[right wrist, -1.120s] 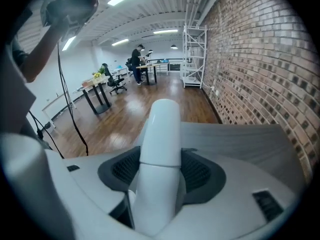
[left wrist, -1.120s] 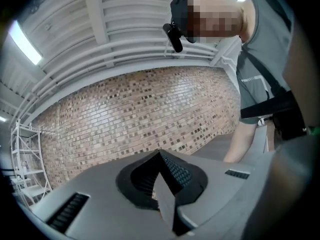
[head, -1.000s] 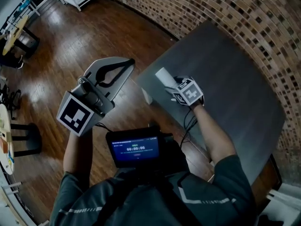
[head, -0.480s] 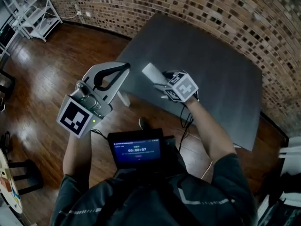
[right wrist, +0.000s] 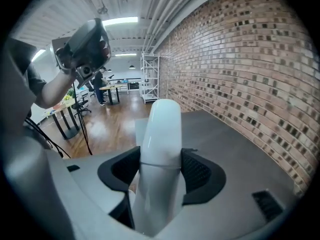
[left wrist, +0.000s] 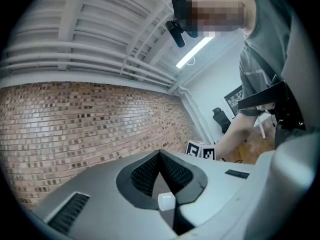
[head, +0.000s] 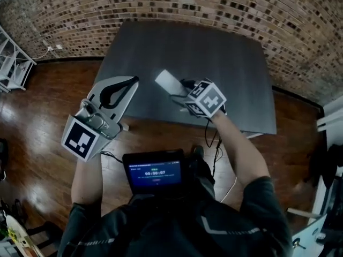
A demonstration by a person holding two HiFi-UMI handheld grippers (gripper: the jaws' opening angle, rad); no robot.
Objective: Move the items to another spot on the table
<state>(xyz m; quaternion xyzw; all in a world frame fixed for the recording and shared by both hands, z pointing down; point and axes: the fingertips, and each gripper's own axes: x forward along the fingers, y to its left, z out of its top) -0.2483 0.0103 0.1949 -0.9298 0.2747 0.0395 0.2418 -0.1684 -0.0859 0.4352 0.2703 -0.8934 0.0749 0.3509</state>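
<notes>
My right gripper [head: 180,89] is shut on a smooth white bottle [head: 168,81] with a rounded end, which sticks out past the jaws over the near part of the dark grey table [head: 230,52]. In the right gripper view the white bottle [right wrist: 160,144] fills the gap between the dark pads of the right gripper [right wrist: 160,156]. My left gripper [head: 131,80] hangs at the table's near left corner with its jaw tips touching and nothing between them. In its own view the left gripper [left wrist: 160,155] points at the brick wall [left wrist: 75,119], and the right gripper's marker cube [left wrist: 201,150] shows just past it.
A brick wall [head: 161,4] runs behind the table. Wooden floor [head: 37,106] lies to the left, with white shelving [head: 12,63] at the left edge. A small screen [head: 154,171] sits at my chest. The right gripper view shows shelving [right wrist: 150,76] and tables across the room.
The view has swung, so the table now lies straight ahead instead of off to the right. Both grippers came along with it; the right one still holds the white bottle, the left stays shut.
</notes>
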